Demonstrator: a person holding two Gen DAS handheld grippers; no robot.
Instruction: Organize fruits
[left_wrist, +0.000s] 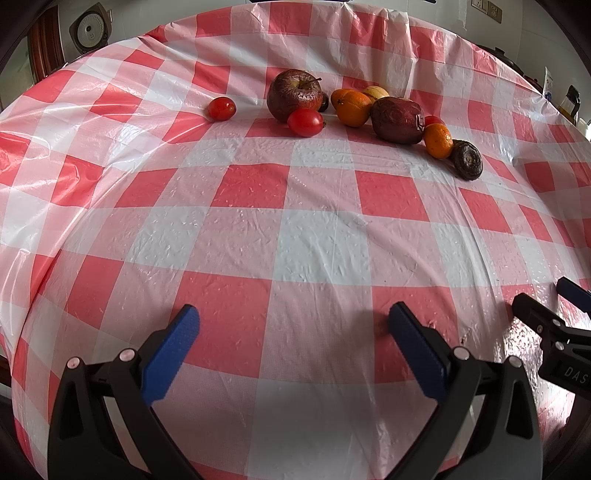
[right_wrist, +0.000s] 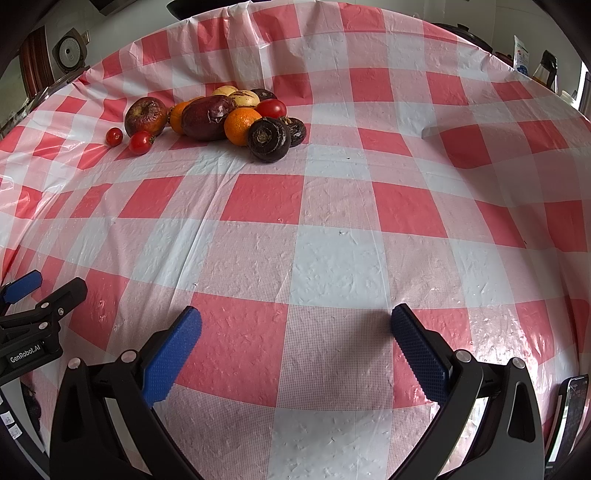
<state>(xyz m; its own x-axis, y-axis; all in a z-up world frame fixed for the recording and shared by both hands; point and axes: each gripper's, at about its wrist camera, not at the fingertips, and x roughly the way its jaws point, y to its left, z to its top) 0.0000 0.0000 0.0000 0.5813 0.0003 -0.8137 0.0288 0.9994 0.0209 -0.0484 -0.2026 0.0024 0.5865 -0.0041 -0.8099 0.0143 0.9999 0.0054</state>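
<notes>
A heap of fruit lies far across the checked tablecloth. It holds a wrinkled red apple (left_wrist: 294, 94) (right_wrist: 145, 116), a dark red fruit (left_wrist: 398, 120) (right_wrist: 207, 117), oranges (left_wrist: 353, 108) (right_wrist: 241, 125), small tomatoes (left_wrist: 306, 122) (right_wrist: 140, 142), dark round fruits (left_wrist: 467, 160) (right_wrist: 268, 139) and pale yellow ones (right_wrist: 244, 98). One tomato (left_wrist: 221, 108) (right_wrist: 114, 136) sits apart to the left. My left gripper (left_wrist: 293, 325) is open over the near cloth with nothing between its fingers. My right gripper (right_wrist: 296, 325) is open too, also empty, well short of the heap.
The red-and-white plastic tablecloth (left_wrist: 317, 236) covers the whole table, with folds rising at the back. Each gripper shows at the other view's edge (left_wrist: 554, 325) (right_wrist: 33, 317). A round appliance (left_wrist: 89, 29) stands beyond the table's far left. A phone (right_wrist: 570, 417) lies at the near right.
</notes>
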